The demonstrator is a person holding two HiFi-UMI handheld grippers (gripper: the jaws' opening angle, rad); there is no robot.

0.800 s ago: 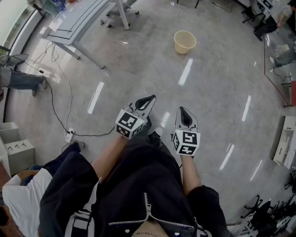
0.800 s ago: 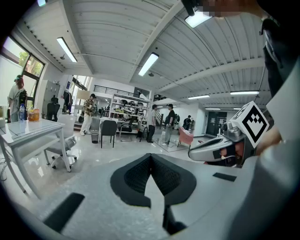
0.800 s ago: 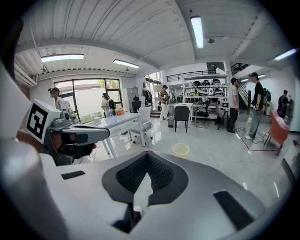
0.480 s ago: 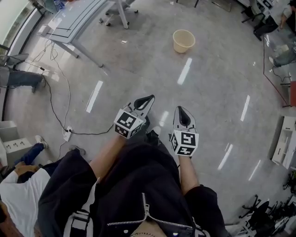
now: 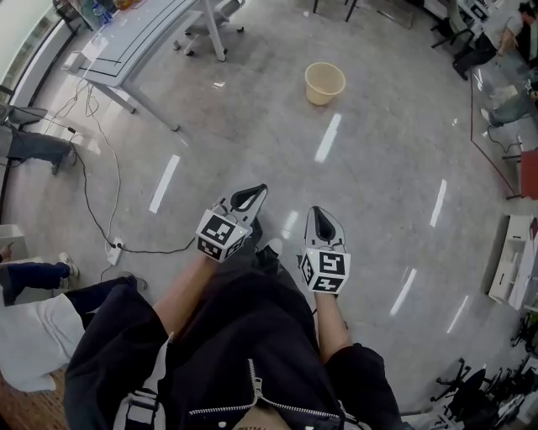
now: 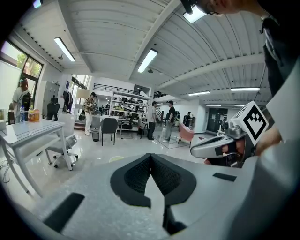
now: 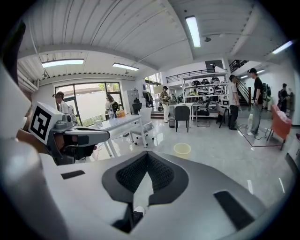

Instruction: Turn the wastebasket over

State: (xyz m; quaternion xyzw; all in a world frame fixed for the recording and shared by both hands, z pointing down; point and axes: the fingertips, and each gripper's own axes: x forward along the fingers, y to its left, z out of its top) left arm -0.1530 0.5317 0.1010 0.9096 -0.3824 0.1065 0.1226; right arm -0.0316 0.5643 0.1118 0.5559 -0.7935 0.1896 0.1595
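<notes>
The wastebasket (image 5: 324, 82) is pale yellow and stands upright, mouth up, on the grey floor far ahead of me. It shows small in the right gripper view (image 7: 182, 149), and only its rim (image 6: 116, 159) peeks over the jaws in the left gripper view. My left gripper (image 5: 252, 195) and right gripper (image 5: 317, 214) are held side by side in front of my body, well short of the basket. Both are shut with nothing between the jaws, as their own views confirm for the left (image 6: 150, 157) and the right (image 7: 147, 154).
A white table (image 5: 126, 42) and an office chair (image 5: 214, 17) stand at the far left. Cables run to a power strip (image 5: 113, 249) on the floor at left. A person (image 5: 34, 336) crouches at the lower left. A white cabinet (image 5: 513, 260) stands at the right edge.
Both grippers stay shut and side by side, shifted slightly down and left in the head view. The person at the lower left has moved further toward the left edge.
</notes>
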